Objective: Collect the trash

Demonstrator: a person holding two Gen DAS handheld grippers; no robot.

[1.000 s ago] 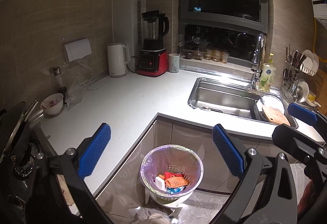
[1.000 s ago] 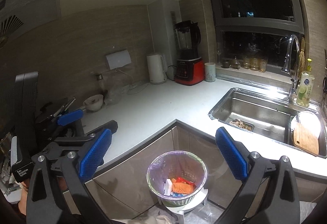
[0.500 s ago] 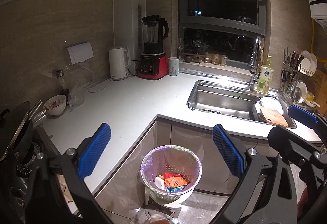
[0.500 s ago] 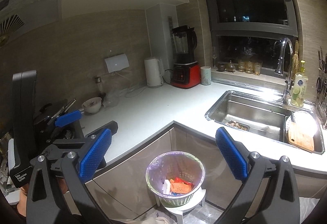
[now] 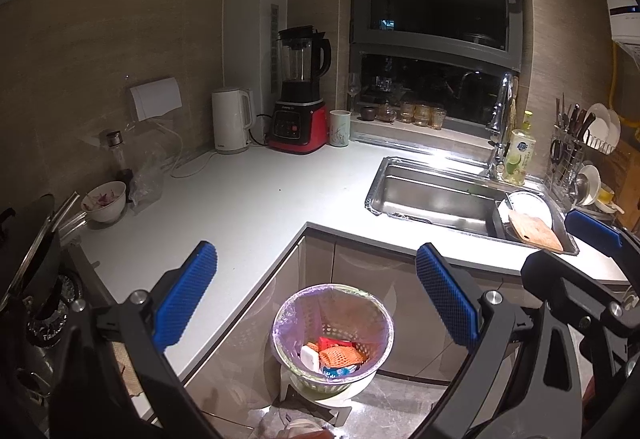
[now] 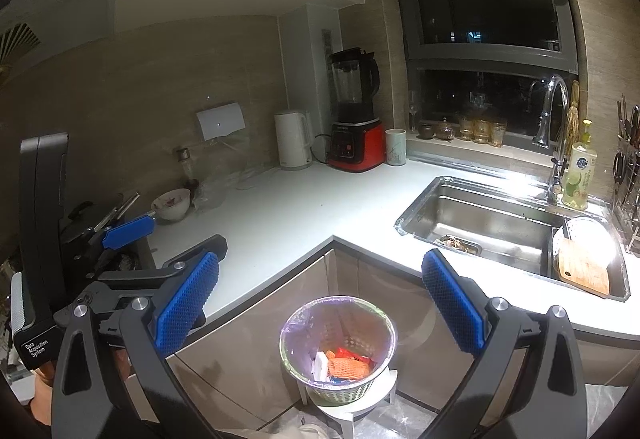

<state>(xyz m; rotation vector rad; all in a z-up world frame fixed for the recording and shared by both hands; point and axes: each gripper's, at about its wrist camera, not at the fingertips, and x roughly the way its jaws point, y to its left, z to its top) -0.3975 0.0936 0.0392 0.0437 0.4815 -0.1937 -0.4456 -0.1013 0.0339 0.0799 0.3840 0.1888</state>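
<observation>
A round white mesh trash bin (image 5: 333,335) lined with a purple bag stands on a small white stool on the floor, in the inner corner of the L-shaped counter. It holds orange netting, a red wrapper and a white piece (image 5: 335,355). It also shows in the right wrist view (image 6: 338,347). My left gripper (image 5: 316,299) is open and empty, held above the bin. My right gripper (image 6: 320,303) is open and empty, also above the bin. The right gripper (image 5: 588,235) shows at the right in the left wrist view, and the left gripper (image 6: 128,233) at the left in the right wrist view.
The white counter (image 5: 240,215) bears a kettle (image 5: 230,121), a red blender (image 5: 298,111), a cup, and a bowl (image 5: 105,201) next to a stove with a pan. A steel sink (image 5: 436,199) holds a cutting board (image 5: 534,233). A dish rack stands far right.
Both grippers have risen and pulled back a little from the counter, so the kitchen sits slightly lower in both views. Both stay open and empty.
</observation>
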